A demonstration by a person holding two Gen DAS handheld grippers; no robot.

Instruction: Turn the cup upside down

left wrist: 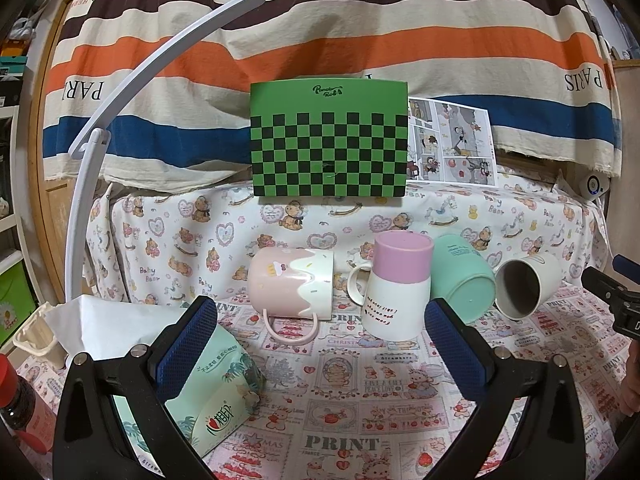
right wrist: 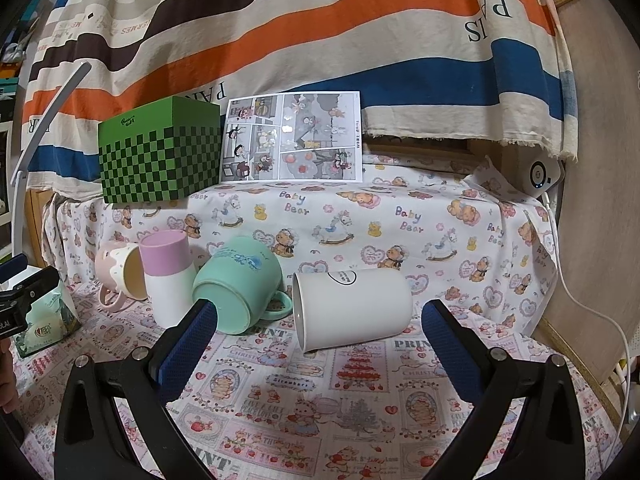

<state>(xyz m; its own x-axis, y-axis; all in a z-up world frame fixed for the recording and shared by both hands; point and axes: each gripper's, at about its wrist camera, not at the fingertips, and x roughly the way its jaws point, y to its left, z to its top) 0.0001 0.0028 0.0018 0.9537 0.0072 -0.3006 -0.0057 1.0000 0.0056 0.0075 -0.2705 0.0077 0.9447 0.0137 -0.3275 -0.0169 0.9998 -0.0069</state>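
Right now your left claw [left wrist: 320,320] is spread wide with nothing between its blue-padded fingers [left wrist: 188,344], hovering low over the desk's printed pink-and-white cloth [left wrist: 344,412]. Your right claw [right wrist: 318,320] is just as wide and just as empty. Four cups sit in a row toward the back of the desk. The pink ceramic mug with white drip glaze [left wrist: 290,284] lies on its side, handle toward you. Just beside it, the white mug with a lilac band [left wrist: 394,288] stands mouth down, its lettering inverted. The mint-green ceramic mug [right wrist: 236,284] lies tipped with its base toward your right claw, close to that claw's left finger. The plain white handleless cup [right wrist: 352,308] lies on its side at the right end of the row, between the right claw's fingers but not touching them. A mint-green tissue packet [left wrist: 218,392] rests near the desk's left edge, partly behind your left claw's left finger. A green checkered box [left wrist: 330,140] stands on the raised back ledge.
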